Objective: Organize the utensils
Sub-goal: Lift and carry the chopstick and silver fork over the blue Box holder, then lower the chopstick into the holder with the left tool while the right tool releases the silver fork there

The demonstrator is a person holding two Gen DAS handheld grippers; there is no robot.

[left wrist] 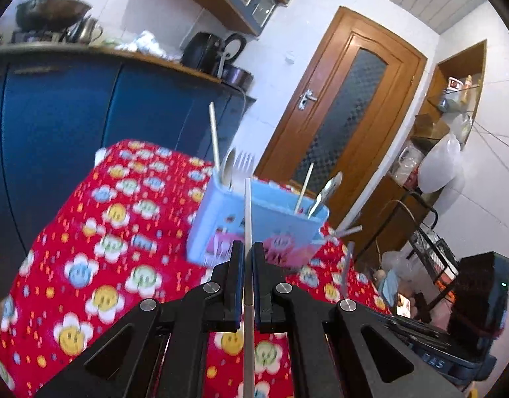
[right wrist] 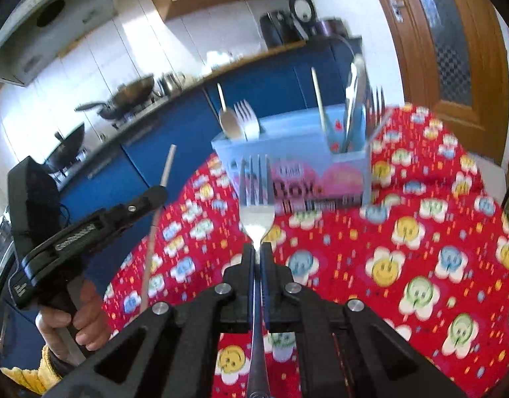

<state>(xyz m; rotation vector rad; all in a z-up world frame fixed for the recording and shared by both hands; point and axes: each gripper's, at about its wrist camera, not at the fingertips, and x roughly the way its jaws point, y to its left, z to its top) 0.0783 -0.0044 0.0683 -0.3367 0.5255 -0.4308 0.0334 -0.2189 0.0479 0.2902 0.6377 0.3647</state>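
Note:
My left gripper (left wrist: 248, 248) is shut on a pale chopstick (left wrist: 248, 209) that points up toward a light blue utensil box (left wrist: 254, 229) on the red flowered tablecloth (left wrist: 98, 232). The box holds a spoon, a white fork, chopsticks and a metal utensil. My right gripper (right wrist: 257, 248) is shut on a metal fork (right wrist: 257, 199), tines forward, held above the cloth short of the box (right wrist: 294, 165). The left gripper (right wrist: 155, 195) with its chopstick (right wrist: 158, 212) shows at the left of the right wrist view.
Blue kitchen cabinets (left wrist: 55, 116) with pans and kettle on the counter stand behind the table. A wooden door (left wrist: 347, 109) and a cluttered shelf (left wrist: 430, 165) are to the right. A black device (left wrist: 479, 298) sits at the lower right.

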